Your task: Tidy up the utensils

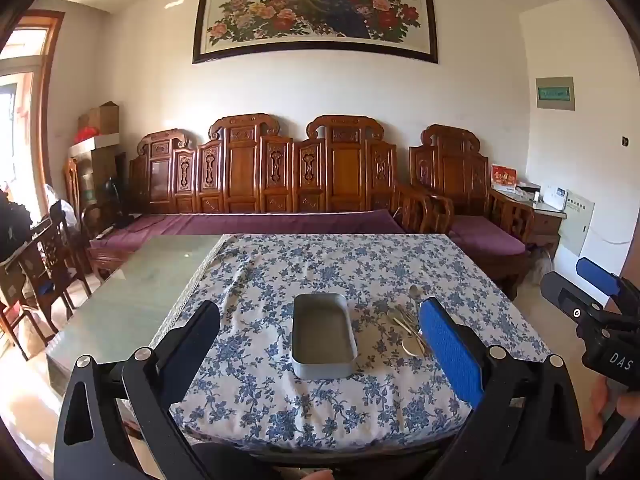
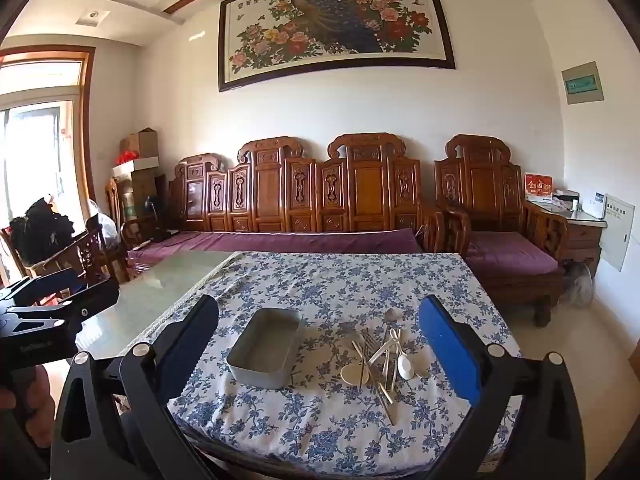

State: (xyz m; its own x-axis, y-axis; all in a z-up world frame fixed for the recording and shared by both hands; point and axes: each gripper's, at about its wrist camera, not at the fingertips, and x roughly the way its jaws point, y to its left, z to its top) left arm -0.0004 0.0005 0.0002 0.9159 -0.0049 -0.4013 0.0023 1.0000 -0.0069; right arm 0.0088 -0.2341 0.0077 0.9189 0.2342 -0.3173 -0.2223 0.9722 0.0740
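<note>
A grey rectangular tray [image 1: 323, 334] stands empty on the blue floral tablecloth [image 1: 280, 280]; it also shows in the right wrist view [image 2: 266, 350]. Just right of it lies a heap of utensils [image 2: 382, 360]: metal chopsticks, a fork, metal spoons and white spoons. In the left wrist view the heap [image 1: 406, 326] is partly hidden behind my right finger. My left gripper [image 1: 320, 336] is open and empty, held above the table's near edge. My right gripper [image 2: 320, 344] is open and empty too, level with it. Each gripper shows at the edge of the other's view.
The cloth covers the right part of a glass-topped table [image 1: 132, 300]. Carved wooden chairs [image 1: 44, 264] stand at the left. A long wooden sofa with purple cushions [image 1: 260, 222] runs behind the table, and an armchair [image 2: 508, 248] stands at the right.
</note>
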